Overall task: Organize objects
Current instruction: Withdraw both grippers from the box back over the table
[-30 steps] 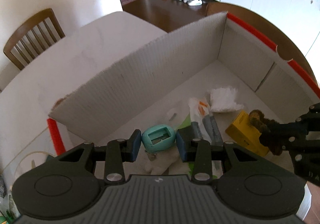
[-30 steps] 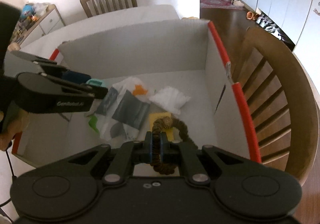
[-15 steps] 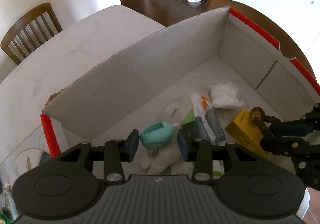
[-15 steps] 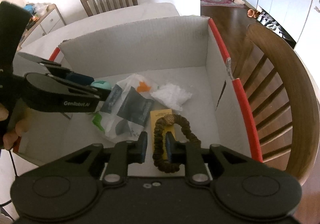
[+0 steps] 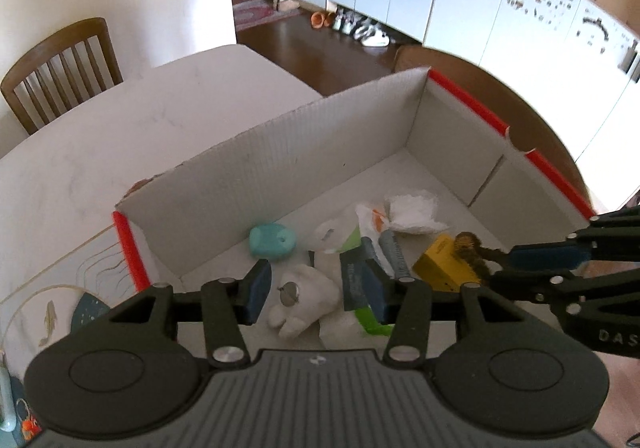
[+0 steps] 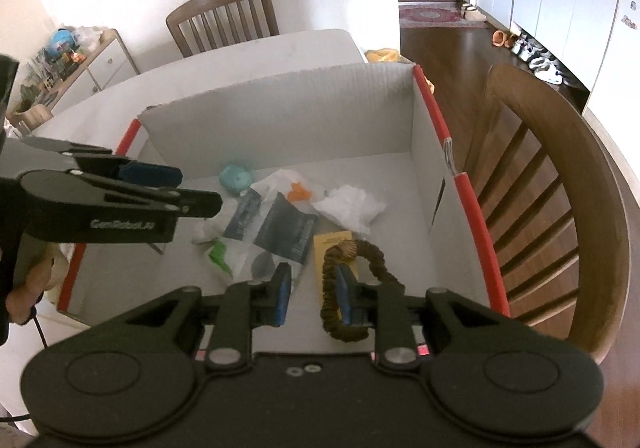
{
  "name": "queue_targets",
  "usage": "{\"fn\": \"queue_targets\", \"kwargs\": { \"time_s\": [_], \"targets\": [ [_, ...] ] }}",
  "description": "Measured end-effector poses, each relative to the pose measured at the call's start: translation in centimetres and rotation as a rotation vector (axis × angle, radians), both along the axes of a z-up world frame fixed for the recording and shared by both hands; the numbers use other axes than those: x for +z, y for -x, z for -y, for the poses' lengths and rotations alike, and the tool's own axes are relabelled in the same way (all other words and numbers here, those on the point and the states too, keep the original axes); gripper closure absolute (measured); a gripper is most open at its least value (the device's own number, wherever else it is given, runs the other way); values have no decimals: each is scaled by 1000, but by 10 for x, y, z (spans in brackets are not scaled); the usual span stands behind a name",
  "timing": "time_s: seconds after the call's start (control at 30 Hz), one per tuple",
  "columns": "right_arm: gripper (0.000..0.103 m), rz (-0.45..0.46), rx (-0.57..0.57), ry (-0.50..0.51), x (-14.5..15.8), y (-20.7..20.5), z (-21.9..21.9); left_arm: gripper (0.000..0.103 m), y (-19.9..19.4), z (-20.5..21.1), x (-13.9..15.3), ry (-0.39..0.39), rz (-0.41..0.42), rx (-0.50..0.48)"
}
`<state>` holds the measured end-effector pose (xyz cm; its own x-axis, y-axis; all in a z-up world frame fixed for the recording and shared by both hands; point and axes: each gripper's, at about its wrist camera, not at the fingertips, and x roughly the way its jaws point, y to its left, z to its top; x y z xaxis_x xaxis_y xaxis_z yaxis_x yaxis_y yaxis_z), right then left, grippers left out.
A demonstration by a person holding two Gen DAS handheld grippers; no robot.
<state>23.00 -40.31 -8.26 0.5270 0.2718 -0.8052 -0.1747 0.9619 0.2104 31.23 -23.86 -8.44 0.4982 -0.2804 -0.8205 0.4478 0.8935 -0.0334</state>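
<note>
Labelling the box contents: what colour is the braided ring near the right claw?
Dark brown; the braided ring shows best in the right wrist view.

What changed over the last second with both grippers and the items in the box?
The right gripper let go of the brown bead loop: its jaws went from clamped to wide open, the loop now hanging around one finger. The left gripper dropped the teal case onto the box floor and pulled back, open. The yellow packet stayed put.

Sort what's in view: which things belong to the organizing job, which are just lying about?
Job: cardboard box, teal case, brown bead loop, yellow packet, both open grippers.

Lying about: wooden chairs, table, shoes.
</note>
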Motion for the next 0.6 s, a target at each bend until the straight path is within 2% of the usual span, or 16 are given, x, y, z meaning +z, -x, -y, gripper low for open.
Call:
{"fn": "queue_targets", "kwargs": {
  "time_s": [0.13, 0.2, 0.33, 0.43, 0.53, 0.6],
  "targets": [
    [77, 19, -4, -6, 8, 6, -3, 54, 11, -11, 10, 40, 14, 11],
    [76, 29, -7, -5, 12, 9, -6, 47, 17, -16, 15, 57, 24, 13],
    [74, 57, -2, -6, 22, 16, -14, 47, 30, -26, 27, 93, 47, 11],
    [67, 88, 2, -2, 32, 23, -22, 47, 40, -37, 37, 123, 65, 14],
    [62, 109, -2, -9, 41, 29, -30, 42, 50, -48, 46, 140, 91, 16],
    [54, 121, -5, -11, 45, 34, -37, 39, 56, -57, 51, 150, 102, 20]
  ]
}}
